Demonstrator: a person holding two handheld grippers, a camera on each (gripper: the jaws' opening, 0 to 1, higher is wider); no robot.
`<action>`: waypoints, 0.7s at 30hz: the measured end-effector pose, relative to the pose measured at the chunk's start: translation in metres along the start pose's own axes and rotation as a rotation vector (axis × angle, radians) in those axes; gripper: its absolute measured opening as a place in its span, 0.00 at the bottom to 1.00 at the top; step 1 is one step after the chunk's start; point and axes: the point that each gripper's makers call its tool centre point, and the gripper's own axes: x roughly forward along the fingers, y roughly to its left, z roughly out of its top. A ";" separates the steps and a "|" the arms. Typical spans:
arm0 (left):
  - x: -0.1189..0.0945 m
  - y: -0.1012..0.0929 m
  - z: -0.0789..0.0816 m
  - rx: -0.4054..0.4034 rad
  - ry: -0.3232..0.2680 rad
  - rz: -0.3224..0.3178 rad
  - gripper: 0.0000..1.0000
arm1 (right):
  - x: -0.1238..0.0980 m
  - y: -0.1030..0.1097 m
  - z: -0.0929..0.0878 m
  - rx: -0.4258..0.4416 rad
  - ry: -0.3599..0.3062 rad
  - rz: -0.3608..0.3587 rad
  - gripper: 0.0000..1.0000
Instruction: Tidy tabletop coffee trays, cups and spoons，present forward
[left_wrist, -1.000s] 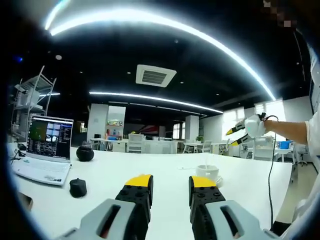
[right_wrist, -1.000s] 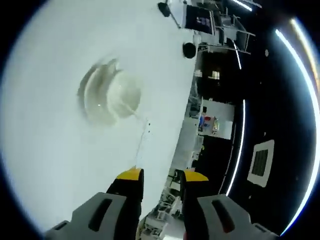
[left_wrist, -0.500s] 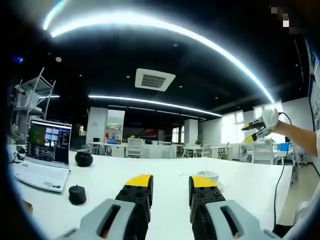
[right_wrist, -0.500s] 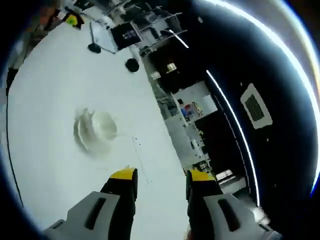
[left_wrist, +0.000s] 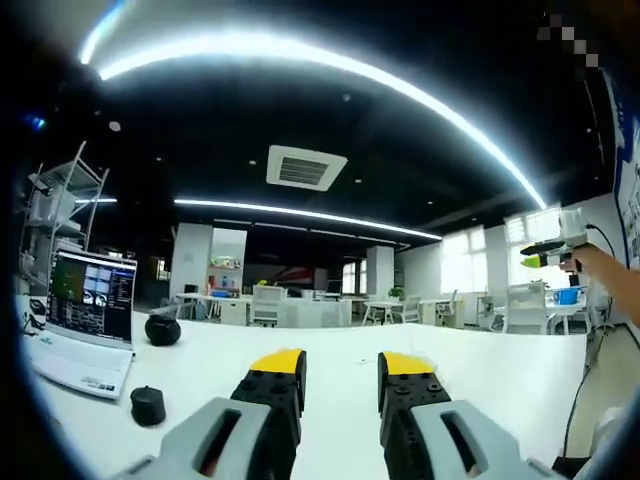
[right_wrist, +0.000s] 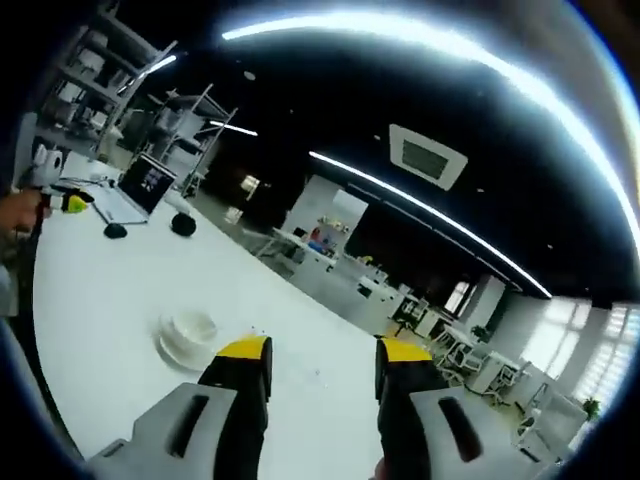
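right gripper (right_wrist: 318, 362): jaws apart, nothing between them; you hold it above the table (right_wrist: 100, 300).
left gripper (left_wrist: 342, 372): jaws parted, holding nothing, low over the table.
cup (right_wrist: 192, 327): on its saucer (right_wrist: 176, 349), just left of your right jaws; lower and square up before gripping.
spoon: too faint to place.
left gripper view adds: black puck (left_wrist: 147, 405), laptop (left_wrist: 82, 320).

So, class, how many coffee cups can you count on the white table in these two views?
1. A white cup on its saucer sits on the white table, just left of the right gripper. Others may be hidden behind the grippers.
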 end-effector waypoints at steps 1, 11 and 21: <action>0.000 0.000 0.001 -0.002 -0.003 0.003 0.30 | -0.005 -0.003 -0.002 0.025 0.002 -0.011 0.43; 0.003 0.001 0.001 -0.005 -0.018 0.036 0.30 | -0.034 -0.011 -0.041 0.219 -0.052 -0.090 0.45; 0.004 -0.003 -0.006 -0.007 -0.015 0.059 0.30 | -0.022 0.010 -0.116 0.390 -0.030 -0.106 0.48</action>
